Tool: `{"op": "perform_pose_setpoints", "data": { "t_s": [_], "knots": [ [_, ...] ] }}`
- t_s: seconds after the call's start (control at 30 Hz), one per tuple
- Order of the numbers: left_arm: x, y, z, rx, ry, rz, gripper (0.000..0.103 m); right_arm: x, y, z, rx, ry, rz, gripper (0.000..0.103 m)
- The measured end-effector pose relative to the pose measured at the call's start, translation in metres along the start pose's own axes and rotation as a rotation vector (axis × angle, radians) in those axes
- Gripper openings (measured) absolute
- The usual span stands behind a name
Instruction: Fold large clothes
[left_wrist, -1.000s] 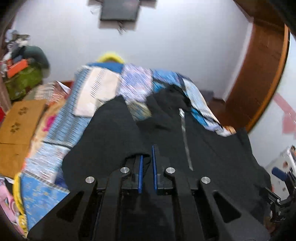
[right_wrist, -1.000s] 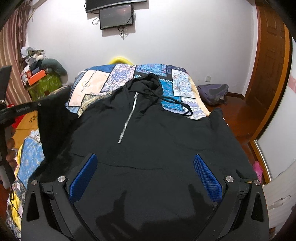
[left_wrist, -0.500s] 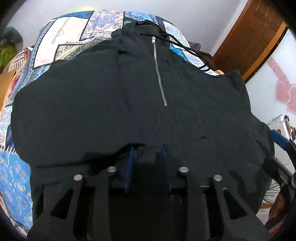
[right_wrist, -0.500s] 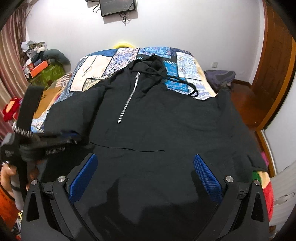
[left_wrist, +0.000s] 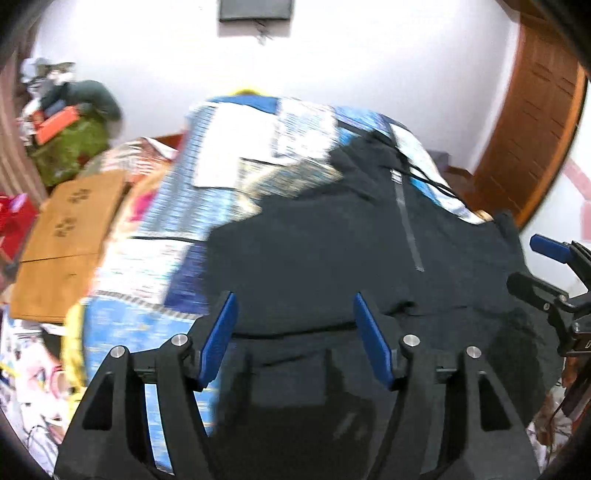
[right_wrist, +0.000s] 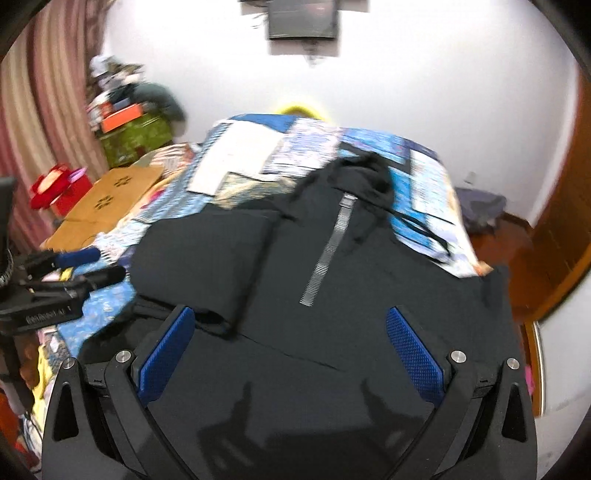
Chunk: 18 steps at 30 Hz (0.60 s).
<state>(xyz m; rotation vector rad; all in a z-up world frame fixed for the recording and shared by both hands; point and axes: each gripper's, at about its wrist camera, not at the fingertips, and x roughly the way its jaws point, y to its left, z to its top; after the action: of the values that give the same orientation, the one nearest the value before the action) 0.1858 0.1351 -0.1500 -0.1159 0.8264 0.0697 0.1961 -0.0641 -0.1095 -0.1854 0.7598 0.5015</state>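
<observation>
Both tongs (left_wrist: 291, 338) (right_wrist: 291, 354) gape empty over the black hoodie (right_wrist: 332, 277), left widening; lettering unreadable.

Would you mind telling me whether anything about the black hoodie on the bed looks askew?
The black zip-neck hoodie lies lopsided: one sleeve is folded in over the chest, while the opposite side is spread to the edge of the patchwork bedspread.

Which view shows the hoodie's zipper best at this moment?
The right wrist view: the zipper runs down mid-frame, teeth visible despite some blur. The left wrist view shows the zipper off to the right, smeared into a grey streak.
</observation>
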Motion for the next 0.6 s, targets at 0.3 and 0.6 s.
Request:
{"op": "perform_pose_setpoints", "data": {
  "t_s": [0.3, 0.6],
  "knots": [
    [-0.022, 0.081, -0.016, -0.086, -0.029, 0.106, 0.067, 0.069, 0.079, 0.020, -0.161, 0.149, 0.153, 0.103],
    [-0.003, 0.116, -0.037, -0.134, 0.027, 0.154, 0.067, 0.131, 0.151, 0.013, -0.319, 0.281, 0.211, 0.101]
  ]
}}
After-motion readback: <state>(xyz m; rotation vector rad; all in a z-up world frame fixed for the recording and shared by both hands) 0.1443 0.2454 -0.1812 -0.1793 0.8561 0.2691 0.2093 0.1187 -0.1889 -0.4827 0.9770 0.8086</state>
